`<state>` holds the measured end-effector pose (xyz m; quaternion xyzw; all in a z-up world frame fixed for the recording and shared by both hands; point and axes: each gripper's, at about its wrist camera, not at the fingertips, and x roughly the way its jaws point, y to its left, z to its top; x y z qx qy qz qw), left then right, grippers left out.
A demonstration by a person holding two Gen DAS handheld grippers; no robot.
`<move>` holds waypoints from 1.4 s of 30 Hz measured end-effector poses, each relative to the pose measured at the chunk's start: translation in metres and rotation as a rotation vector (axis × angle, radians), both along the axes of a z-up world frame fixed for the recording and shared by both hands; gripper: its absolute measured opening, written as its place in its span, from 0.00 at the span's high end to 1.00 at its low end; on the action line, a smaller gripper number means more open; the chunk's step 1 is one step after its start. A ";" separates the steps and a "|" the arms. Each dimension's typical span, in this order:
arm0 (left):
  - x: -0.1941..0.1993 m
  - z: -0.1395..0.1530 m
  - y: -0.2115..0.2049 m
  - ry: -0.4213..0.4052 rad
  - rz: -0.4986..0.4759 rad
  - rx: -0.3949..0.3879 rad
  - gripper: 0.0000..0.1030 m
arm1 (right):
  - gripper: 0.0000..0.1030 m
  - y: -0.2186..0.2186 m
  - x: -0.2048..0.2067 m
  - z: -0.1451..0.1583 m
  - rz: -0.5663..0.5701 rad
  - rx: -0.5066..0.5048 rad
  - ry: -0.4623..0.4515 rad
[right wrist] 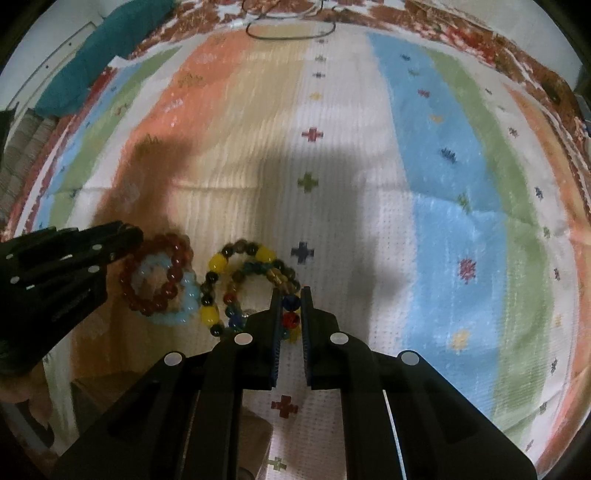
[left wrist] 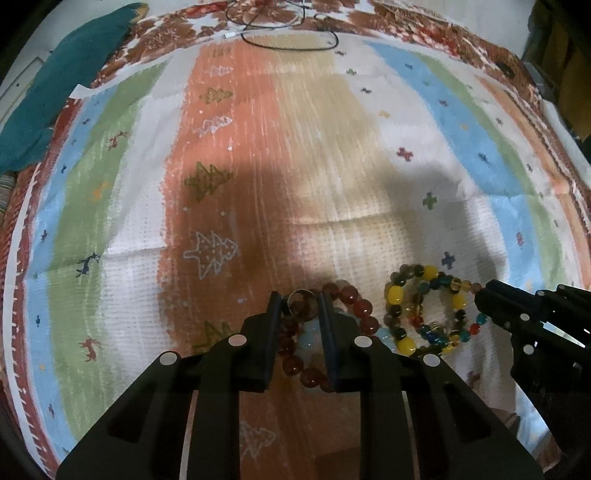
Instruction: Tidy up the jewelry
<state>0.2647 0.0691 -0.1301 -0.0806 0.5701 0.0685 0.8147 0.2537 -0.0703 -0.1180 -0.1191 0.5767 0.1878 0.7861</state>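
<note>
A dark red bead bracelet [left wrist: 364, 308] [right wrist: 177, 251] lies on the striped cloth over a pale blue bead bracelet [left wrist: 306, 341] [right wrist: 186, 295]. Pointing steeply down, my left gripper [left wrist: 300, 301] [right wrist: 129, 240] is shut on the red bracelet's left side, and a small metal ring [left wrist: 300, 294] shows between its tips. Just to the right lies a multicolour bracelet with yellow, blue and dark beads [left wrist: 428, 273] [right wrist: 264, 254]. My right gripper [right wrist: 291, 293] [left wrist: 482, 295] is shut on its right side, with a blue and a red bead between the pads.
The striped cloth with tree and cross patterns [left wrist: 332, 166] [right wrist: 443, 221] covers the whole surface. At the far left edge lies a teal cloth [left wrist: 66, 85] [right wrist: 99, 51], and a black cable [left wrist: 291, 40] [right wrist: 291, 31] loops at the far edge. Both grippers cast shadows across the middle.
</note>
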 end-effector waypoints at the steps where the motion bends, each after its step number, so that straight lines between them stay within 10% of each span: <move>1: -0.001 0.002 0.000 -0.005 0.000 -0.002 0.81 | 0.90 0.000 0.000 0.002 0.001 -0.002 -0.009; 42: -0.068 0.072 -0.030 -0.151 -0.009 -0.027 0.81 | 0.90 -0.002 -0.056 0.072 0.074 0.095 -0.166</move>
